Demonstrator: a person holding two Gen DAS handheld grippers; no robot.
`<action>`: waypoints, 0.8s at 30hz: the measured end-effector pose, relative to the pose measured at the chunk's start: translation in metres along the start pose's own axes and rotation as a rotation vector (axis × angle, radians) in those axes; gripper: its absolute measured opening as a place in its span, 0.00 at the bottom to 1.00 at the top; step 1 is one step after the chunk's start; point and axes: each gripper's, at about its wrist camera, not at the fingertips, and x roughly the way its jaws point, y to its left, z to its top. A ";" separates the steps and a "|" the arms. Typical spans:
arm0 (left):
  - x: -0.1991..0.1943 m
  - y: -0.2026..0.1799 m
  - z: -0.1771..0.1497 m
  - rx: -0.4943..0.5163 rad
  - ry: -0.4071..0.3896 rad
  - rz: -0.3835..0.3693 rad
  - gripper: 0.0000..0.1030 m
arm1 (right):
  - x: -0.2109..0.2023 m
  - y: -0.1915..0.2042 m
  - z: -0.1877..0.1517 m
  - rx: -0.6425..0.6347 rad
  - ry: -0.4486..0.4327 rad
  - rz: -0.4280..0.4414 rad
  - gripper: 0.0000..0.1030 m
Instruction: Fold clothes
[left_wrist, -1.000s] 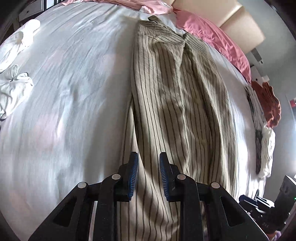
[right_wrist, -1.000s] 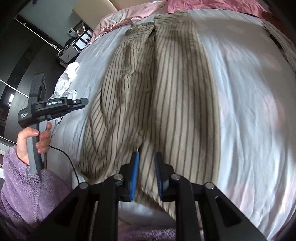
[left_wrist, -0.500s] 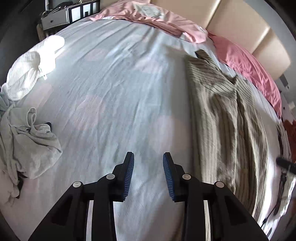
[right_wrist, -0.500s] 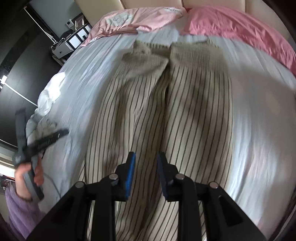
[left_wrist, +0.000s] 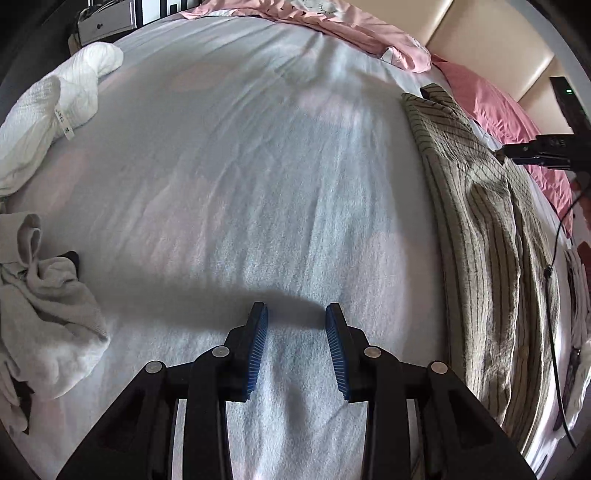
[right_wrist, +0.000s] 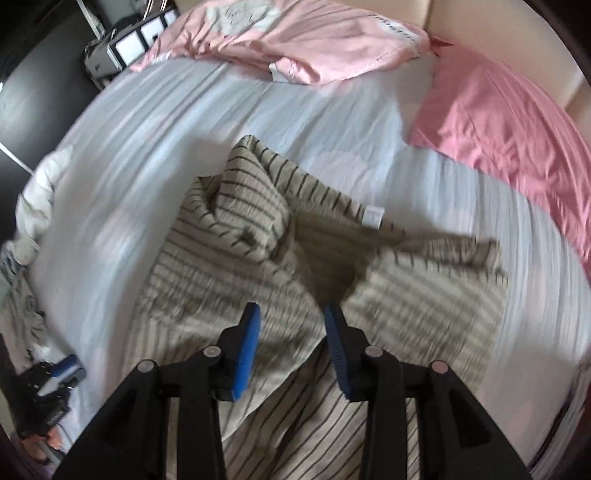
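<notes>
Striped trousers (right_wrist: 280, 295) lay on the bed sheet (left_wrist: 258, 184), waistband toward the pink pillow (right_wrist: 509, 122), long axis running from there to the bed's foot. Fabric judged light, limp, creasing easily; best pinched at waistband corners. Left gripper (left_wrist: 295, 347) and right gripper (right_wrist: 291, 347) both gaped, empty.

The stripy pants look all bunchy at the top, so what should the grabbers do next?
Probably lower the right hand-held gripper, which is open and holds nothing, onto the rumpled waist end of the striped trousers to pinch it. The left hand-held gripper is open over bare sheet, off to the side of the trousers.
</notes>
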 end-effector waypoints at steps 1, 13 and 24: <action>0.000 0.001 0.000 -0.001 -0.002 -0.005 0.33 | 0.007 0.000 0.004 -0.012 0.025 0.001 0.35; -0.003 0.015 0.002 -0.065 -0.022 -0.063 0.33 | 0.018 0.013 0.007 -0.089 0.056 0.048 0.01; -0.009 0.023 -0.003 -0.103 -0.014 -0.079 0.33 | 0.012 0.027 0.005 -0.185 0.074 -0.095 0.32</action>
